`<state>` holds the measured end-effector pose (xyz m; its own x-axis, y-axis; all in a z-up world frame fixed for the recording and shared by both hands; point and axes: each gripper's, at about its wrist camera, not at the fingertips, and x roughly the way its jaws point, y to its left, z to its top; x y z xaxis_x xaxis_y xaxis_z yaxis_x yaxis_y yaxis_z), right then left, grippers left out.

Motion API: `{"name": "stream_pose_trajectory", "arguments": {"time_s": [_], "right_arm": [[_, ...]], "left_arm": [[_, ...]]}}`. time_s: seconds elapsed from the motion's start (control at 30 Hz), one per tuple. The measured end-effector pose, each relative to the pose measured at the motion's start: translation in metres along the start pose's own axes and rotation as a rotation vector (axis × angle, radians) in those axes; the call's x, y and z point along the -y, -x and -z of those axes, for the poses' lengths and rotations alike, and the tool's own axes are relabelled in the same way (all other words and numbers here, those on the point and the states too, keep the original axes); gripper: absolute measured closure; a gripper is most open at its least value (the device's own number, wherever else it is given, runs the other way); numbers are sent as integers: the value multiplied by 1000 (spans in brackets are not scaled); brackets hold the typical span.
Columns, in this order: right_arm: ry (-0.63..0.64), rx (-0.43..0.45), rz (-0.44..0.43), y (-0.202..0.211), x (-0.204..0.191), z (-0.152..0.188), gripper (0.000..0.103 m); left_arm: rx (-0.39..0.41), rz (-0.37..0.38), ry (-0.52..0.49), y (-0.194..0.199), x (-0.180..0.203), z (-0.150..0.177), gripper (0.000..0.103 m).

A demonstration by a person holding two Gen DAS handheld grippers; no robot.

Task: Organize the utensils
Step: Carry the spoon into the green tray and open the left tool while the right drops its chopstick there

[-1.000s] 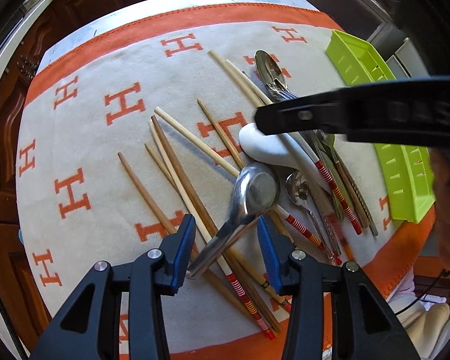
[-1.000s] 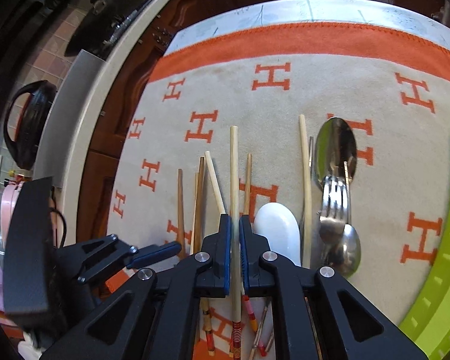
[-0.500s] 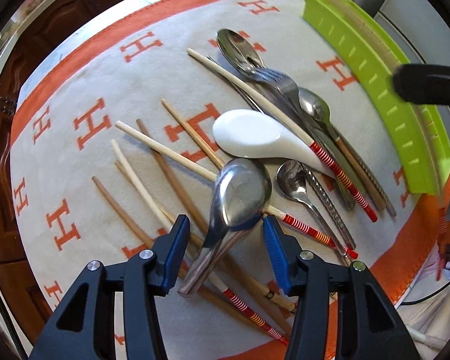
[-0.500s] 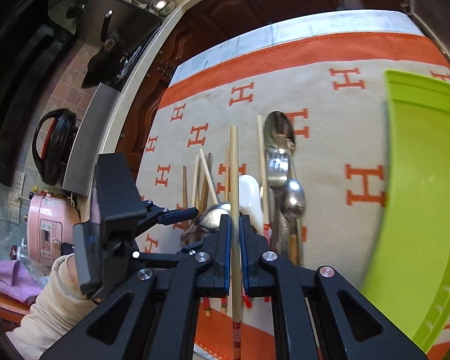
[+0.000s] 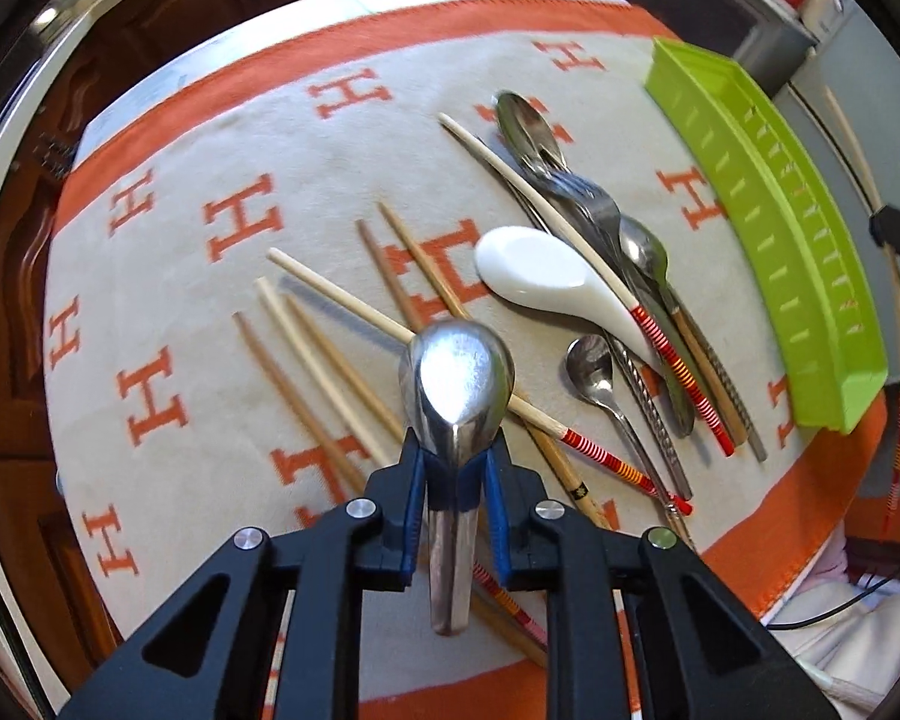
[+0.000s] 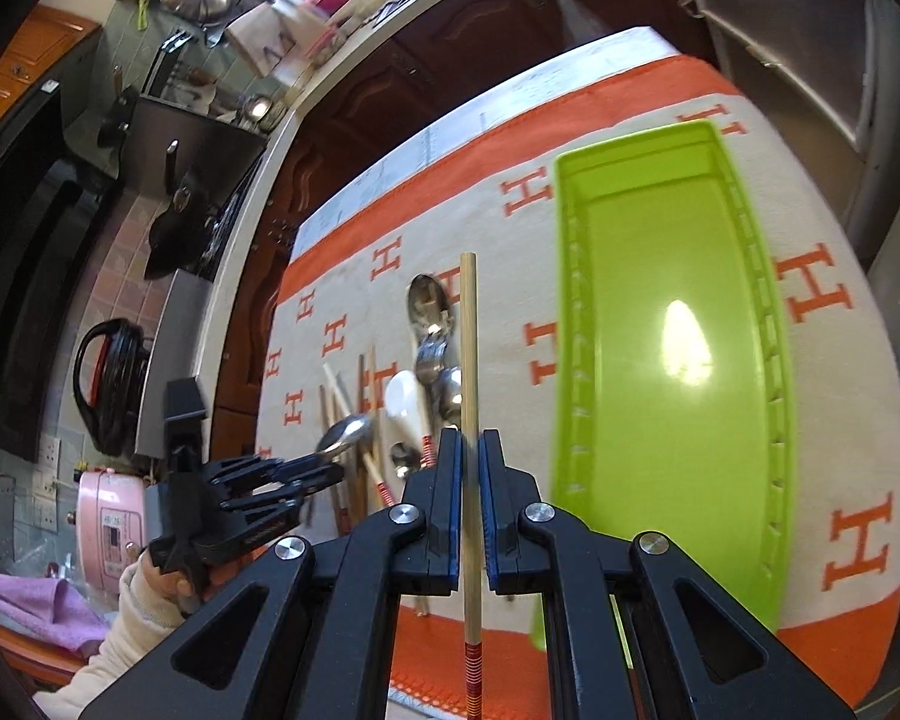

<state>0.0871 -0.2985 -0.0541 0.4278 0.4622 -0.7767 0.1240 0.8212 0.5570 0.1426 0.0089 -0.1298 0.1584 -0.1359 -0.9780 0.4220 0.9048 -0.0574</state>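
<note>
My left gripper [image 5: 455,468] is shut on a large steel spoon [image 5: 459,372], held above the cloth with its bowl pointing forward. Below it lie several wooden chopsticks [image 5: 330,360], a white ceramic spoon [image 5: 546,282], steel spoons and a fork [image 5: 594,210]. My right gripper [image 6: 469,456] is shut on a pale chopstick [image 6: 469,360] with a red striped end, raised above the table beside the empty green tray [image 6: 678,330]. The left gripper with its spoon also shows in the right wrist view [image 6: 306,471]. The tray also shows in the left wrist view [image 5: 774,228].
A beige cloth with orange H marks and orange border [image 5: 180,228] covers the table. Dark wood cabinets [image 6: 450,72] stand beyond the table. A pink appliance [image 6: 111,522] and a black kettle [image 6: 111,384] sit at the left.
My left gripper has shut on the large steel spoon and lifted it off the chopsticks. My right gripper has carried its chopstick up and right, to beside the green tray.
</note>
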Motion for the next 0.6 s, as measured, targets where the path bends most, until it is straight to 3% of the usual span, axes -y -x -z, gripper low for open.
{"name": "stream_pose_trajectory", "arguments": {"time_s": [0.13, 0.3, 0.6], "right_arm": [[-10, 25, 83, 7, 21, -8, 97], [14, 31, 255, -1, 41, -25, 97], [46, -17, 405, -44, 66, -66, 97]], "left_arm": [[42, 10, 38, 21, -2, 4, 88], [79, 15, 51, 38, 3, 10, 88], [119, 36, 121, 41, 7, 14, 88]]}}
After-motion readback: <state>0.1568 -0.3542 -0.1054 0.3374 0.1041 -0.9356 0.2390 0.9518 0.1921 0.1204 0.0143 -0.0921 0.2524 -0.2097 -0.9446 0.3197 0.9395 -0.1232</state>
